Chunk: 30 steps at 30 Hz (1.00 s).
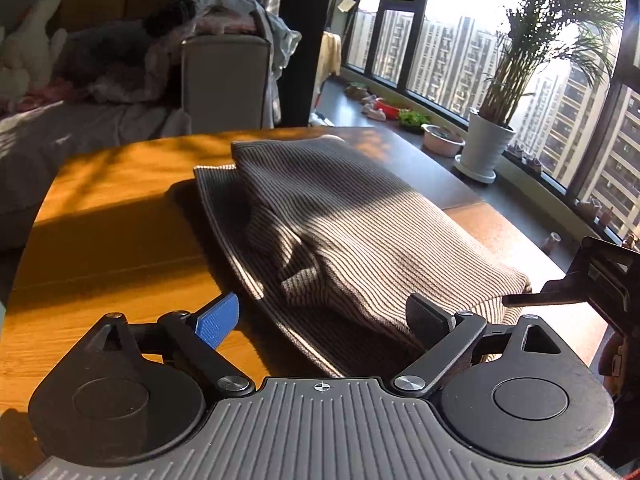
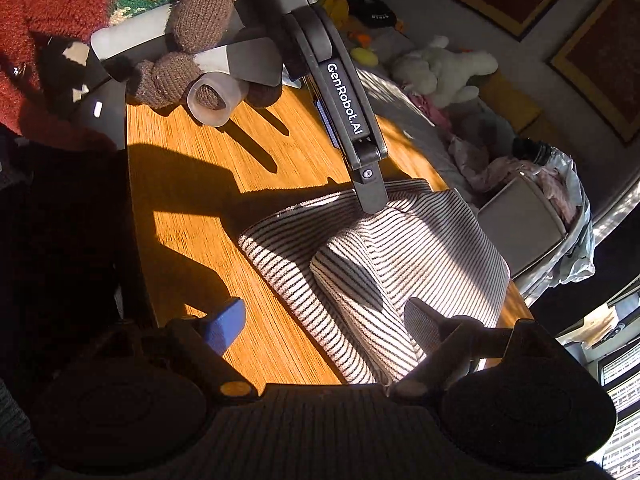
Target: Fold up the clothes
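A brown-and-white striped garment (image 1: 340, 224) lies folded in a thick bundle on the wooden table (image 1: 112, 208). My left gripper (image 1: 324, 316) is open, its fingers spread at the garment's near edge, holding nothing. In the right wrist view the same garment (image 2: 400, 264) lies on the table (image 2: 192, 184). My right gripper (image 2: 328, 320) is open just above its near end, empty. The left gripper (image 2: 370, 196) reaches in from the top of that view, its tip over the garment's far edge. The right gripper's finger (image 1: 536, 300) shows at the right edge of the left wrist view.
A potted palm (image 1: 488, 148) and bowls stand by the curved window. A grey chair (image 1: 224, 80) heaped with clothes stands behind the table. A gloved hand (image 2: 192, 52) holds the left gripper's handle. Plush toys (image 2: 440, 68) lie on a bed.
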Each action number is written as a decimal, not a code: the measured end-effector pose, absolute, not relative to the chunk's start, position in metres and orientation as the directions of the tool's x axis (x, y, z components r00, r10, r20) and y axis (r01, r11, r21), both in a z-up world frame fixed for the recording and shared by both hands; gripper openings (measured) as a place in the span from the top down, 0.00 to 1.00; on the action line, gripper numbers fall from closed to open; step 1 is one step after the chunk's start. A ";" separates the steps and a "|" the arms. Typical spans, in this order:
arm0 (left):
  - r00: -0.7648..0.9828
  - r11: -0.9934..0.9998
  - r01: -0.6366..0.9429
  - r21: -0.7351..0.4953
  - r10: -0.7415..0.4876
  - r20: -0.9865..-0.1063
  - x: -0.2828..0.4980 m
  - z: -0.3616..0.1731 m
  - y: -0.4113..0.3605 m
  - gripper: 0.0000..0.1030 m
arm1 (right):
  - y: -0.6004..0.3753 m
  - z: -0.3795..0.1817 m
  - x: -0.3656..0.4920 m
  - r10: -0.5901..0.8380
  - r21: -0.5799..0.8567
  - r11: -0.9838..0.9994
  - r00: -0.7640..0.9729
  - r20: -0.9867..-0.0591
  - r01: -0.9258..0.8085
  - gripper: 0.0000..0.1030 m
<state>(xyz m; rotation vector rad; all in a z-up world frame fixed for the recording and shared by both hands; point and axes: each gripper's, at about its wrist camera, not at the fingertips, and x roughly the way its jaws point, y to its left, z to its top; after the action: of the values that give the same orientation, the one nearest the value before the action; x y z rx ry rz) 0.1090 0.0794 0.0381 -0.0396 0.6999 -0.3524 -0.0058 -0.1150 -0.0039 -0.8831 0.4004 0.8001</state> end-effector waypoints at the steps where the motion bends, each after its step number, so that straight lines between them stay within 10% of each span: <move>1: 0.708 0.940 0.305 -0.153 -0.331 -0.624 0.109 0.038 0.079 0.08 | -0.115 -0.005 -0.005 0.452 -0.529 0.385 0.655 -0.606 -0.756 0.10; 6: 0.707 0.941 0.304 -0.148 -0.327 -0.627 0.108 0.037 0.079 0.08 | -0.109 -0.009 0.009 0.452 -0.503 0.451 0.674 -0.584 -0.738 0.14; 9: 0.706 0.941 0.305 -0.145 -0.325 -0.629 0.108 0.037 0.081 0.08 | -0.114 -0.004 0.034 0.455 -0.334 0.569 0.625 -0.634 -0.752 0.35; 15: 0.697 0.926 0.361 -0.110 -0.346 -0.628 0.098 0.039 0.084 0.05 | -0.157 0.007 0.081 0.598 0.163 0.730 0.505 -0.623 -0.663 0.37; 30: 0.625 0.821 0.568 0.051 -0.390 -0.676 0.079 0.019 0.052 0.03 | -0.182 -0.001 0.098 0.676 0.389 0.722 0.463 -0.574 -0.572 0.37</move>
<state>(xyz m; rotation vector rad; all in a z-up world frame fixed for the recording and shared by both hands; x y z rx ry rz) 0.0792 0.0520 0.0195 0.2715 0.7054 -0.5575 0.0979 -0.1818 -0.0010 0.1484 0.7726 0.7703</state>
